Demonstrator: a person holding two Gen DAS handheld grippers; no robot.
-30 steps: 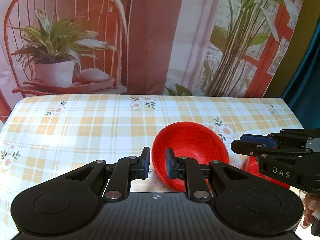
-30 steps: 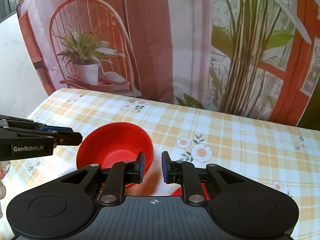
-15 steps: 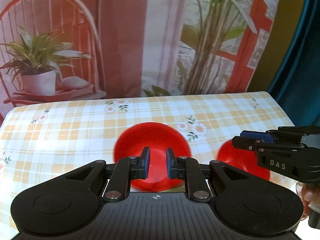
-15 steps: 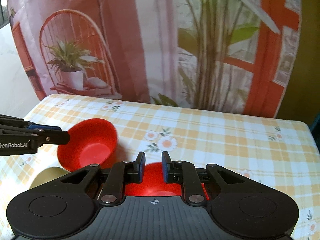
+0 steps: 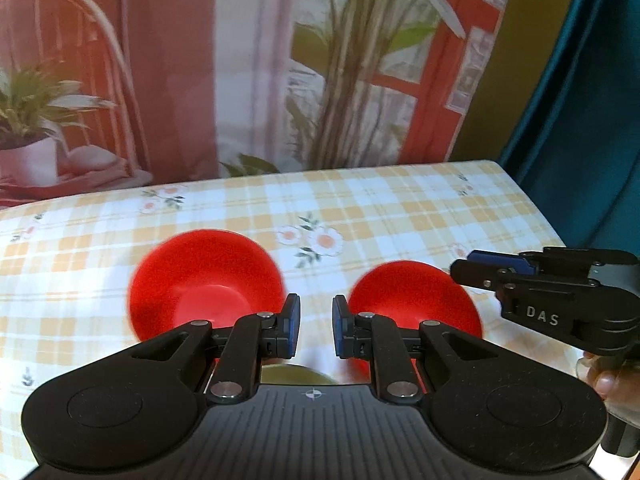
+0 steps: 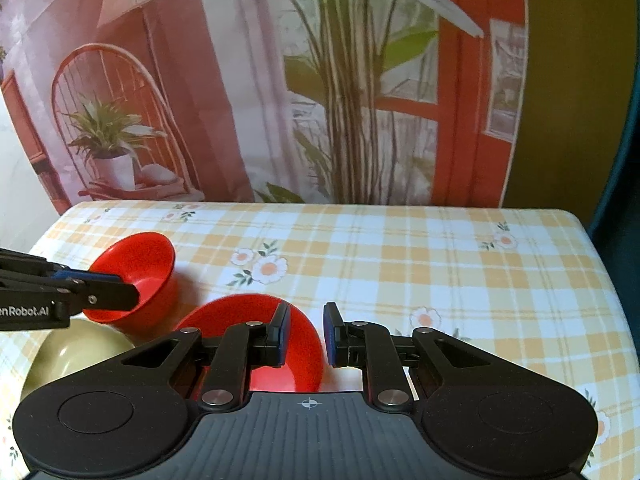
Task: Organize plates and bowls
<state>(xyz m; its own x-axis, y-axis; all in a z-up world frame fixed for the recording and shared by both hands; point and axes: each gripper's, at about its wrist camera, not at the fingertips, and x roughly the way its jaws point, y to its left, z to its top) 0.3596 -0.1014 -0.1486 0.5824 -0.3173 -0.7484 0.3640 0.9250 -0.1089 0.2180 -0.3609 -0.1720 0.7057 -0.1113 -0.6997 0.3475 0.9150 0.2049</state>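
Note:
Two red bowls stand on the checked tablecloth. In the left wrist view one red bowl (image 5: 204, 280) lies left of my left gripper (image 5: 316, 320) and the other red bowl (image 5: 412, 300) right of it. The left jaws stand a narrow gap apart with nothing between them. In the right wrist view my right gripper (image 6: 304, 328) hovers over the right rim of the nearer red bowl (image 6: 248, 320), also narrowly open and empty. The farther red bowl (image 6: 136, 276) sits behind the left gripper's fingers (image 6: 116, 296). An olive bowl (image 6: 76, 352) lies at the near left, partly hidden.
The floral checked tablecloth (image 6: 440, 280) covers the table; its right edge (image 6: 600, 280) meets a dark teal curtain. A printed backdrop with a chair and plants hangs behind the far edge. A hand (image 5: 604, 380) holds the right gripper (image 5: 472, 270) at the right.
Both grippers have swept rightward over the table. The first red bowl slid to the left in both views, and the second red bowl and the olive bowl came into sight. Jaw gaps are unchanged.

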